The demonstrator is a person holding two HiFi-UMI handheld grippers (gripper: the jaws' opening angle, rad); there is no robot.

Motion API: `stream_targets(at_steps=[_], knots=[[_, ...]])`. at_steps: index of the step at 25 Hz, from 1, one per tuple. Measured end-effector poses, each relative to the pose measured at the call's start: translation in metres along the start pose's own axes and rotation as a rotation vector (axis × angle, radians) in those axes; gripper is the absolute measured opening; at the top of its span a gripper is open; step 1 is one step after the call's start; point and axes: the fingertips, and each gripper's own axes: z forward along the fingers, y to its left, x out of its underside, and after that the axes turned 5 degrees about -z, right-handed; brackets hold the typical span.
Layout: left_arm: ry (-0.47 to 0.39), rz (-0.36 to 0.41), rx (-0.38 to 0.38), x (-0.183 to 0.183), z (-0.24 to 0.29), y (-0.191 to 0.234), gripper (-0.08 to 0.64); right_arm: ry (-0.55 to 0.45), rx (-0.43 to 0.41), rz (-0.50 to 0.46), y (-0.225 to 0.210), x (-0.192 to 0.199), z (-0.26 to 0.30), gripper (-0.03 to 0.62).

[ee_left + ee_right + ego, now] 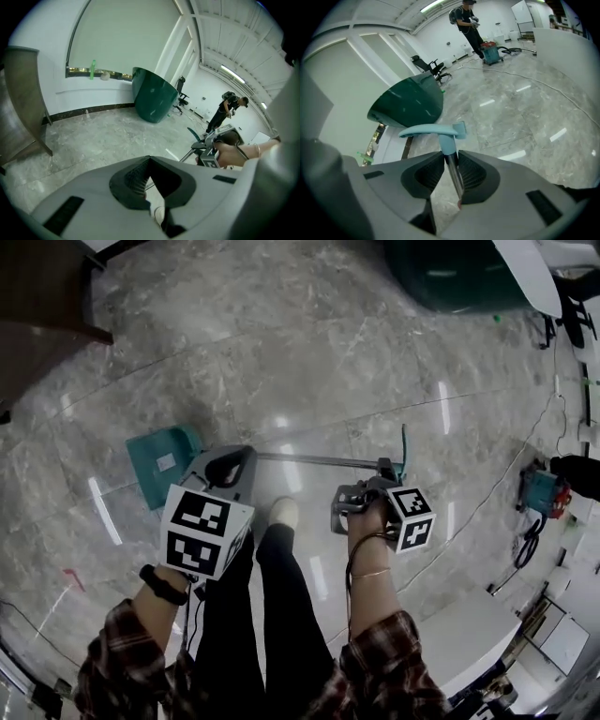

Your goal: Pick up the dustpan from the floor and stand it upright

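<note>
The teal dustpan hangs low at the left of the head view, off the marble floor, its metal pole running rightward to a teal grip. My left gripper sits at the pan end of the pole. In the left gripper view its jaws meet at the tips, with the pole passing between them. My right gripper holds the other end. In the right gripper view the jaws are shut on the pole just below the teal grip.
A big dark green curved object stands at the back. A wooden piece is at the far left, and a teal machine with cables is on the right. A person stands far off. My own legs and shoe are below the pole.
</note>
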Motion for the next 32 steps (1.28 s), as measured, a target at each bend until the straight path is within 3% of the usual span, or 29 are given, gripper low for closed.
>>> stream_targets(at_steps=[7, 10, 17, 21, 32], knots=[[-0.124, -0.134, -0.102, -0.039, -0.09, 0.022, 0.0, 0.095, -0.128, -0.161, 0.102, 0.024, -0.068, 0.106], [-0.149, -0.211, -0.164, -0.03, -0.132, 0.03, 0.0, 0.151, -0.189, -0.305, 0.128, 0.052, -0.098, 0.106], [-0.242, -0.243, -0.235, -0.03, -0.224, 0.047, 0.001, 0.27, -0.372, -0.591, 0.194, 0.141, -0.168, 0.106], [-0.277, -0.299, -0.25, -0.031, -0.253, 0.037, 0.0, 0.347, -0.404, -0.672, 0.207, 0.17, -0.191, 0.106], [-0.34, -0.313, -0.273, -0.044, -0.307, 0.016, 0.0, 0.621, -0.521, -0.918, 0.212, 0.241, -0.252, 0.117]])
